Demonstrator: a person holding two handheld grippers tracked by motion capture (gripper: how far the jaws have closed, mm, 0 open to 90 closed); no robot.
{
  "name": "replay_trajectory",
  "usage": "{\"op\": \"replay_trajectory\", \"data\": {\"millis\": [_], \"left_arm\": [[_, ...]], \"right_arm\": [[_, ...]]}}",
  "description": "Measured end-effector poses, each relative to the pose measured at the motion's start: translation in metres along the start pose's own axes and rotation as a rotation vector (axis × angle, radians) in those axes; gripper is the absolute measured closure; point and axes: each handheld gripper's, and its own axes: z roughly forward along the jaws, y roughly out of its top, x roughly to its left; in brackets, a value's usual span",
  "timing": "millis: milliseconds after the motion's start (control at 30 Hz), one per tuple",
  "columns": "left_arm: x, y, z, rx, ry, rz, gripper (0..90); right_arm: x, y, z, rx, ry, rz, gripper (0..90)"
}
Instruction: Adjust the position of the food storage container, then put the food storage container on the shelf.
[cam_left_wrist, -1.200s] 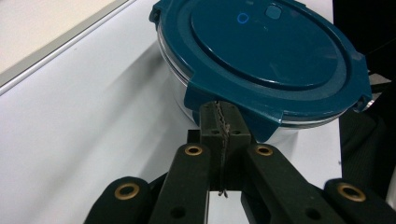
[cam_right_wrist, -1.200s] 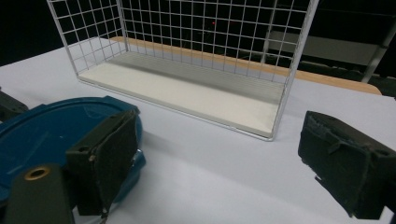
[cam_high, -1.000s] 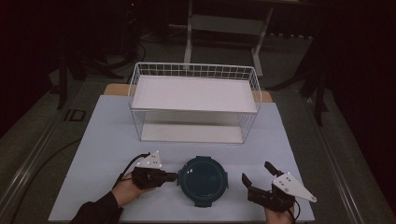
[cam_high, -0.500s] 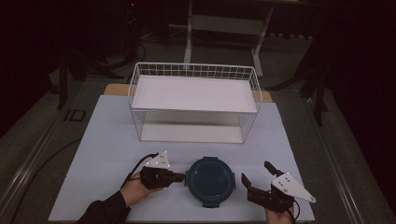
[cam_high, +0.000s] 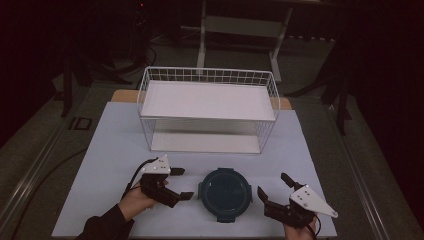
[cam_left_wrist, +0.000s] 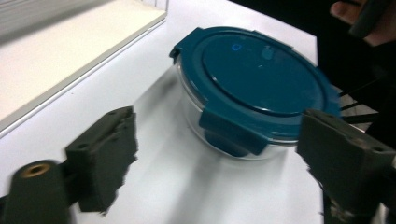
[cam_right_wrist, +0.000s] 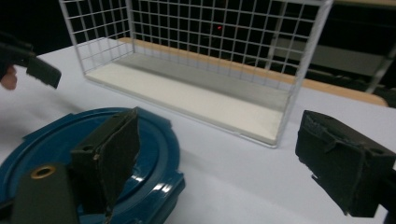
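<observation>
A round glass container with a dark teal clip-on lid (cam_high: 225, 193) sits on the white table near its front edge. My left gripper (cam_high: 184, 183) is just left of it, open, its two jaws pointing at the container's side without touching it. In the left gripper view the container (cam_left_wrist: 261, 79) stands a little beyond the open jaws of the left gripper (cam_left_wrist: 219, 144). My right gripper (cam_high: 272, 185) is open at the container's right, with nothing in it. In the right gripper view the lid (cam_right_wrist: 51, 140) lies behind the left jaw of the right gripper (cam_right_wrist: 224, 158).
A white wire basket rack (cam_high: 207, 75) with a white shelf on top and a white base stands behind the container, mid-table; it shows close up in the right gripper view (cam_right_wrist: 299, 60). Bare white table (cam_high: 115, 145) lies on both sides. The surroundings are dark floor.
The left gripper moved right against the container, which shifted slightly right. Its jaws now stand wider apart. The right gripper has stayed still.
</observation>
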Motion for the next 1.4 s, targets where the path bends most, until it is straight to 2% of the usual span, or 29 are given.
{"op": "replay_trajectory", "data": {"millis": [33, 133, 200, 233, 367, 433, 533, 700, 767, 833, 967, 1000, 1033, 1133, 1200, 1267, 1300, 1400], "left_arm": [[-0.003, 0.001, -0.003, -0.007, 0.004, -0.008, 3.0], [-0.006, 0.002, -0.005, -0.003, 0.014, -0.017, 2.0], [-0.011, 0.005, -0.008, -0.013, 0.022, -0.027, 1.8], [-0.013, 0.006, -0.009, -0.022, 0.027, -0.035, 1.8], [-0.019, 0.015, -0.012, -0.031, 0.062, -0.096, 1.7], [-0.020, 0.019, -0.012, -0.038, 0.053, -0.122, 1.7], [-0.024, 0.025, -0.009, -0.029, 0.061, -0.137, 1.7], [-0.026, 0.029, 0.000, -0.016, 0.040, -0.172, 1.8], [-0.025, 0.030, 0.004, -0.013, 0.029, -0.176, 1.7], [-0.023, 0.029, 0.011, 0.005, -0.018, -0.196, 1.8], [-0.019, 0.025, 0.021, 0.043, -0.011, -0.219, 1.9], [-0.014, 0.021, 0.028, 0.062, -0.006, -0.277, 1.9], [-0.012, 0.019, 0.030, 0.065, -0.005, -0.305, 1.9], [-0.006, 0.014, 0.034, 0.086, 0.003, -0.380, 2.0], [-0.001, 0.012, 0.036, 0.108, -0.007, -0.465, 2.0], [0.005, 0.010, 0.038, 0.132, -0.045, -0.545, 3.2], [0.007, 0.009, 0.038, 0.131, -0.078, -0.585, 3.4], [0.010, 0.008, 0.041, 0.154, -0.104, -0.660, 8.0]], "right_arm": [[0.000, 0.000, 0.000, 0.001, 0.006, 0.001, 14.2], [0.001, 0.001, 0.001, 0.016, 0.003, -0.012, 14.4], [0.000, 0.001, 0.002, 0.044, 0.046, 0.019, 14.4], [0.000, 0.001, 0.002, 0.046, 0.053, 0.027, 14.8], [0.002, 0.003, 0.001, 0.022, 0.029, -0.005, 15.6], [0.001, 0.007, -0.001, -0.001, 0.025, -0.012, 15.6], [0.000, 0.012, -0.004, -0.012, 0.023, -0.020, 13.2], [0.004, 0.020, -0.004, -0.015, 0.013, -0.072, 12.2], [0.005, 0.022, -0.004, -0.014, 0.017, -0.052, 11.5], [0.005, 0.022, -0.005, -0.030, 0.026, -0.041, 10.8], [0.008, 0.021, -0.006, -0.045, 0.025, -0.042, 10.8], [0.009, 0.021, -0.007, -0.050, 0.031, -0.045, 10.7], [0.012, 0.021, -0.008, -0.046, 0.035, -0.071, 10.8], [0.014, 0.019, -0.007, -0.040, 0.048, -0.075, 10.8], [0.014, 0.018, -0.006, -0.031, 0.051, -0.076, 10.8], [0.014, 0.017, -0.004, -0.017, 0.054, -0.072, 10.8], [0.014, 0.017, -0.003, -0.013, 0.058, -0.068, 10.8], [0.014, 0.016, -0.003, -0.005, 0.058, -0.066, 10.8]]}}
